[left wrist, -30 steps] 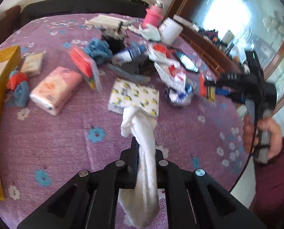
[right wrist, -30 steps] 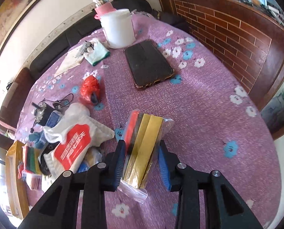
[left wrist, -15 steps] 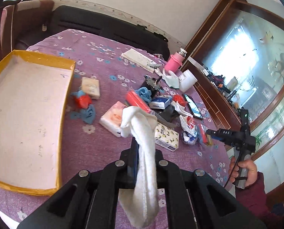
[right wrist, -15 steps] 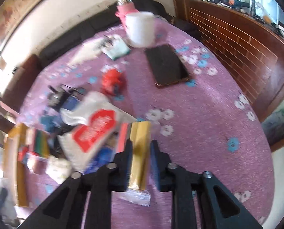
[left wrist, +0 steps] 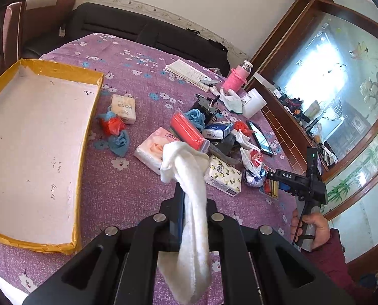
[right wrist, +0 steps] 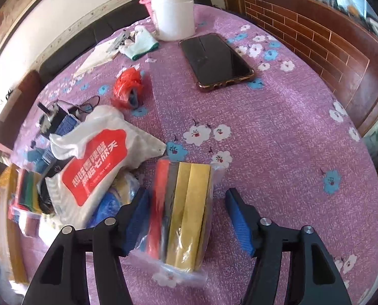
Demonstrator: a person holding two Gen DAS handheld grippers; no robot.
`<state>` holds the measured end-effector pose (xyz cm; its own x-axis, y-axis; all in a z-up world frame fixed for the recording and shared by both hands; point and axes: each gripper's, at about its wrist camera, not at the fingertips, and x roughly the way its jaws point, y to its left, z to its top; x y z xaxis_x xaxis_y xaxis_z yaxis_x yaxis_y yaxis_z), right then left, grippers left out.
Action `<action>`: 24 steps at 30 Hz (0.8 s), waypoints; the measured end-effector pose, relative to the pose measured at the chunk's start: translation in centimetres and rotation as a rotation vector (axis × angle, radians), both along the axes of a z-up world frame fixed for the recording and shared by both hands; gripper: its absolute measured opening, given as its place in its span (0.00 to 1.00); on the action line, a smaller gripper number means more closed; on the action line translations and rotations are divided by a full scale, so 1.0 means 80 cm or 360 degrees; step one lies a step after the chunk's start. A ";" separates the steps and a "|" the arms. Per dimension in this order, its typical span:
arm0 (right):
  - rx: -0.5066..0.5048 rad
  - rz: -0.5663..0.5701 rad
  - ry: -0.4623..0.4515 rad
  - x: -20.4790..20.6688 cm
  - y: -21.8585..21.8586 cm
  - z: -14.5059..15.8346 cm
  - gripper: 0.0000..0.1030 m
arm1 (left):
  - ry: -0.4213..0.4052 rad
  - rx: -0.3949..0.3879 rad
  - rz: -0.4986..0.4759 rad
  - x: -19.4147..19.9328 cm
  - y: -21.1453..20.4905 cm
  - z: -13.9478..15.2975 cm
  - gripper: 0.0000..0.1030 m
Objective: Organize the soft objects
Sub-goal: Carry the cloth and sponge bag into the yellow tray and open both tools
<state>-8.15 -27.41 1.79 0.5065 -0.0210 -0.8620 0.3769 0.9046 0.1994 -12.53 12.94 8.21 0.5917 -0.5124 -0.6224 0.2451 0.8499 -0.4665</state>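
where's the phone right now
The phone lies flat on the purple tablecloth in the right wrist view, toward the far right, just in front of the white tub.

Looking like a lived-in home, a sitting or dining room; standing against the far wall, a dark sofa (left wrist: 143,31) under a patterned wall border; filling the middle, a tabletop (right wrist: 278,132) wearing a purple flowered cloth; lying about on it, everyday clutter: tissue packs (left wrist: 152,150), a phone (right wrist: 215,61), a pink flask (left wrist: 236,80), a white tub (right wrist: 173,16), a work glove (right wrist: 139,42); running along one side, a dark wooden sideboard (right wrist: 316,33) with brick-pattern panelling; hanging above it, a large framed picture (left wrist: 341,96) catching window light.
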 end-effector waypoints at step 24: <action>0.0508 0.0933 -0.0287 0.117 0.337 0.110 0.39 | 0.0305 -0.0205 0.0408 0.210 0.217 -0.029 0.05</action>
